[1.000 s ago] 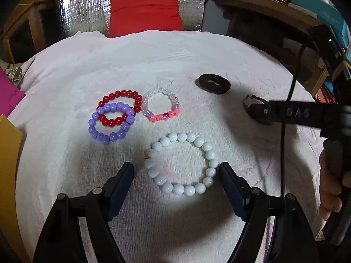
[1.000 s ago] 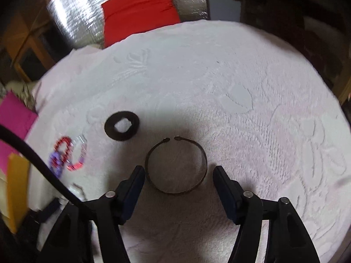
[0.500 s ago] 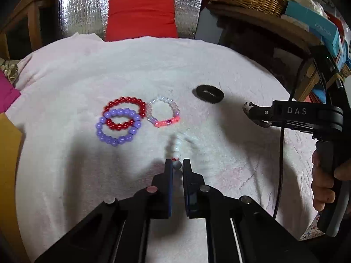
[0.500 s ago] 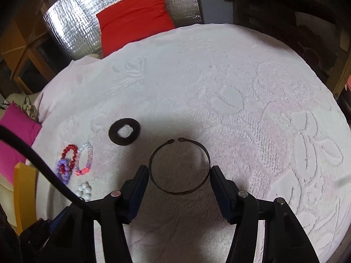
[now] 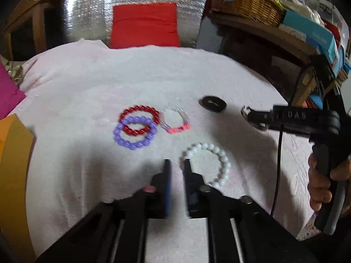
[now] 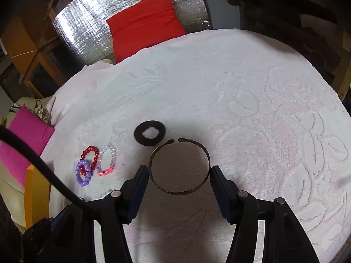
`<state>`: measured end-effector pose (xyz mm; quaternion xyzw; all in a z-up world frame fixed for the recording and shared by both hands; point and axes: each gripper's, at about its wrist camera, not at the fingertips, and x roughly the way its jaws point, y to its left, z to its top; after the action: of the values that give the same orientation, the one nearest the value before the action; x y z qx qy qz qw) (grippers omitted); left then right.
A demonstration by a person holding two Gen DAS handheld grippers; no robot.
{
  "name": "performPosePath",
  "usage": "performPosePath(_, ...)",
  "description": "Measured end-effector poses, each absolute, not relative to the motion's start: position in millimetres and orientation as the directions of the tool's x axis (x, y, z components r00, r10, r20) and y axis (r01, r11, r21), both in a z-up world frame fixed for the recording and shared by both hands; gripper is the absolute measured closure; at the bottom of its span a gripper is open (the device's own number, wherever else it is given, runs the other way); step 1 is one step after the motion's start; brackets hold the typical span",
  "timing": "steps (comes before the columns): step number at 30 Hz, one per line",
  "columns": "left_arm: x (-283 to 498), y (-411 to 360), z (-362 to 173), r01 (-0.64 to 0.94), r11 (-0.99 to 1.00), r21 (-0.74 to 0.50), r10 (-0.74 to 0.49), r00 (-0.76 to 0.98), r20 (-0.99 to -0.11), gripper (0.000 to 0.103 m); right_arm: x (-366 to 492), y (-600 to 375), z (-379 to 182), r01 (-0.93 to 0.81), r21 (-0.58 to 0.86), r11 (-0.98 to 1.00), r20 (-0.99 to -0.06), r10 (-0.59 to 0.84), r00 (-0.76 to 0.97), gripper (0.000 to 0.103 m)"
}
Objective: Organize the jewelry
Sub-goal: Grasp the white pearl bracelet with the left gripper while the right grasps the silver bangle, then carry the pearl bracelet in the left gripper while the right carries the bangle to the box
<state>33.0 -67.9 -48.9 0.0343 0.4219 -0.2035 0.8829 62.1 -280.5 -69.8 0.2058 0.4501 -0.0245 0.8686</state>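
My left gripper (image 5: 176, 164) has its jaws a small gap apart, and the white bead bracelet (image 5: 216, 160) lies on the white towel (image 5: 87, 83) beside its right finger, outside the gap. A red bead bracelet (image 5: 140, 118), a purple one (image 5: 135, 134) and a clear-and-pink one (image 5: 176, 122) lie farther off; they also show in the right wrist view (image 6: 95, 164). My right gripper (image 6: 179, 171) is shut on a dark metal cuff bangle (image 6: 178, 166), fingers pressing its two sides. A black ring (image 6: 149, 132) lies just beyond the bangle.
A red cushion (image 5: 144, 24) and silver foil sheet (image 5: 87, 6) stand behind the towel. A wicker basket (image 5: 243, 2) and boxes sit on a shelf at right. A pink cushion (image 6: 22, 144) and orange board (image 5: 13, 164) lie at left.
My left gripper shut on the white bracelet, lifted it, then parted a little; the bracelet now lies flat to the right of its fingers. My right gripper closed onto the bangle and raised it.
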Motion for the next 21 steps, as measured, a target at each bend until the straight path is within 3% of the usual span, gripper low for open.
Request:
performPosePath(1, 33, -72, -52, 0.392, 0.914, -0.108, -0.326, 0.548, -0.771, 0.031, 62, -284, -70, 0.235, 0.336, 0.912, -0.793, 0.140, 0.593, 0.042)
performPosePath(2, 32, -76, -54, 0.388, 0.917, -0.098, -0.314, 0.546, -0.777, 0.017, 63, -287, -71, 0.240, 0.338, 0.910, -0.793, 0.138, 0.593, 0.042)
performPosePath(3, 31, -79, -55, 0.386, 0.918, -0.089, -0.307, 0.551, -0.776, 0.012, 63, -289, -72, 0.244, 0.338, 0.909, -0.793, 0.136, 0.594, 0.042)
performPosePath(12, 30, -127, -83, 0.431, 0.902, 0.034, -0.229, 0.542, -0.808, 0.013, 57, -314, -75, 0.275, 0.343, 0.898, -0.800, 0.126, 0.587, 0.042)
performPosePath(14, 31, -129, -84, 0.426, 0.904, 0.023, -0.241, 0.556, -0.796, 0.027, 55, -317, -75, 0.277, 0.347, 0.896, -0.798, 0.128, 0.588, 0.042)
performPosePath(16, 31, -128, -79, 0.441, 0.897, -0.002, -0.279, 0.563, -0.778, 0.080, 54, -318, -74, 0.277, 0.350, 0.895, -0.796, 0.129, 0.591, 0.042)
performPosePath(20, 32, -118, -75, 0.440, 0.897, -0.051, -0.319, 0.563, -0.762, 0.094, 53, -318, -73, 0.271, 0.354, 0.895, -0.792, 0.132, 0.596, 0.042)
performPosePath(21, 32, -116, -72, 0.444, 0.894, -0.067, -0.337, 0.565, -0.753, 0.094, 53, -318, -72, 0.269, 0.355, 0.895, -0.791, 0.134, 0.597, 0.042)
